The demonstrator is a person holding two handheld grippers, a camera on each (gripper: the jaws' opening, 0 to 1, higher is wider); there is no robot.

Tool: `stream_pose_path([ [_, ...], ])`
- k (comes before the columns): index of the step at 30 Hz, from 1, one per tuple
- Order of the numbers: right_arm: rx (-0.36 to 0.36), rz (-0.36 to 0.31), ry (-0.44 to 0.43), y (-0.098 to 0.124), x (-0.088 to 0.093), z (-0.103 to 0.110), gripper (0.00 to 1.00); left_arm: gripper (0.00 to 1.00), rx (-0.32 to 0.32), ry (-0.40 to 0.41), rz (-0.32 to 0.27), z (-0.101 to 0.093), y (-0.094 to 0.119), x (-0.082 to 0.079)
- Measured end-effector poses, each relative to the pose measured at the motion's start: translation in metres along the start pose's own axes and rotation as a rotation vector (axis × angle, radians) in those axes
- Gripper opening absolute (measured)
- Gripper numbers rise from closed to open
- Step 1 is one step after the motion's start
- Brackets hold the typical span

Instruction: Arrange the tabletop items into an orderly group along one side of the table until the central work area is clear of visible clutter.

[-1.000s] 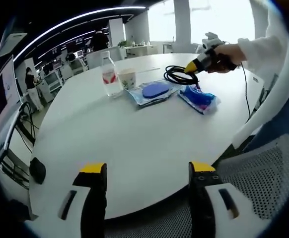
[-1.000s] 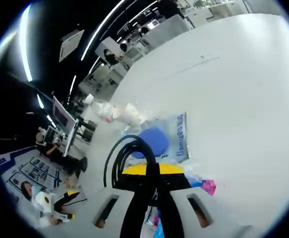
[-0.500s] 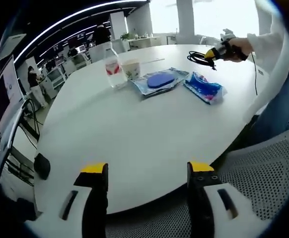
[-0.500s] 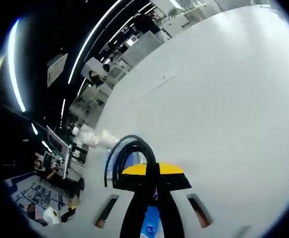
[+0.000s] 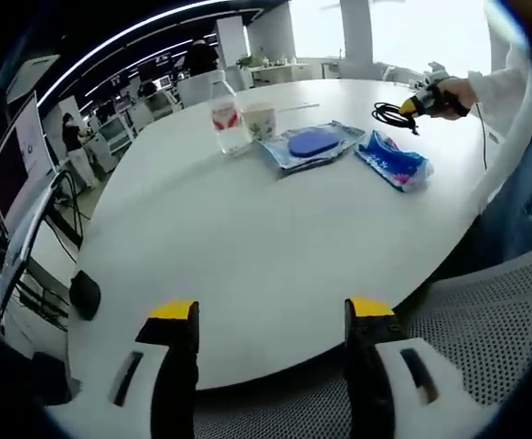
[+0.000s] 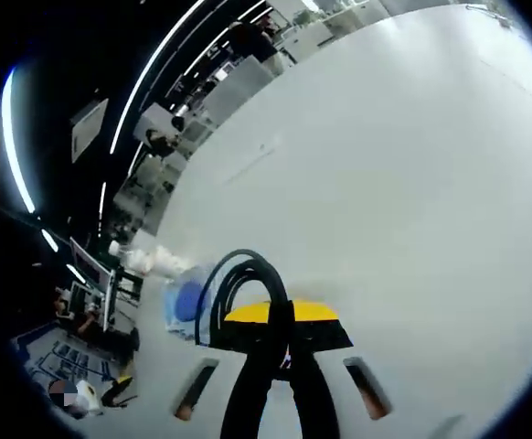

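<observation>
Cable (image 6: pixel 239 283) first: the black coiled cable hangs pinched in the right gripper (image 6: pixel 282 340), whose jaws are closed tight on it, most likely so the loops stay together while it is carried over the white table (image 5: pixel 248 238). In the left gripper view the same right gripper (image 5: pixel 421 103) is held up beyond the blue snack bag (image 5: pixel 392 161), away from the middle of the table. The water bottle (image 5: pixel 225 115), the paper cup (image 5: pixel 260 120) and the clear pouch with a blue thing inside (image 5: pixel 312 146) sit close together just beside the bottle, so they already make a small group, and the snack bag lies near them on the other side of the pouch. The left gripper (image 5: pixel 271 320) hangs over the near table edge with its jaws wide apart and nothing in them. Compared with a second ago, the cable has been lifted off the spot next to the snack bag and carried farther from it, and the pouch looks smaller and lower in the right gripper view. It is too blurry there to tell what else lies by the pouch.
</observation>
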State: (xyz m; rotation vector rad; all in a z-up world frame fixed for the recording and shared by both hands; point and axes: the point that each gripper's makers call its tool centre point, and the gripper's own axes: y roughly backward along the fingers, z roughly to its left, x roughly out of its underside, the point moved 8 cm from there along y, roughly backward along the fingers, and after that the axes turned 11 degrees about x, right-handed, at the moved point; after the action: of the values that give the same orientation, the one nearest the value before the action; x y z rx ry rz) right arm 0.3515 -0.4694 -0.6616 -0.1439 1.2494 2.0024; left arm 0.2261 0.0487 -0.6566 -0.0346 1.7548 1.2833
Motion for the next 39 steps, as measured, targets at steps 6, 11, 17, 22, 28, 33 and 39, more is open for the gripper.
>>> stream_pose_path([
  [6, 0.021, 0.037, 0.018, -0.016, 0.005, -0.003, 0.02, 0.65, -0.016, 0.018, 0.009, 0.002, 0.001, 0.001],
  [11, 0.044, 0.049, 0.014, -0.020, 0.005, -0.008, 0.02, 0.65, -0.016, 0.024, 0.014, 0.004, 0.001, 0.002],
  [17, 0.067, 0.056, 0.014, -0.024, 0.006, -0.011, 0.02, 0.64, -0.004, 0.022, 0.018, 0.002, 0.000, 0.001],
  [22, 0.100, 0.033, 0.039, -0.026, 0.009, -0.008, 0.03, 0.64, 0.007, 0.006, 0.010, 0.000, 0.000, -0.001],
  [28, 0.110, 0.025, 0.038, -0.027, 0.010, -0.010, 0.04, 0.64, 0.000, 0.012, -0.010, 0.001, 0.002, -0.002],
  [33, 0.126, 0.016, 0.107, -0.025, 0.011, -0.008, 0.05, 0.64, 0.019, -0.001, -0.010, -0.002, 0.001, -0.003],
  [39, 0.142, -0.050, 0.258, -0.016, 0.009, -0.002, 0.34, 0.64, 0.041, 0.008, -0.021, -0.003, 0.000, -0.003],
])
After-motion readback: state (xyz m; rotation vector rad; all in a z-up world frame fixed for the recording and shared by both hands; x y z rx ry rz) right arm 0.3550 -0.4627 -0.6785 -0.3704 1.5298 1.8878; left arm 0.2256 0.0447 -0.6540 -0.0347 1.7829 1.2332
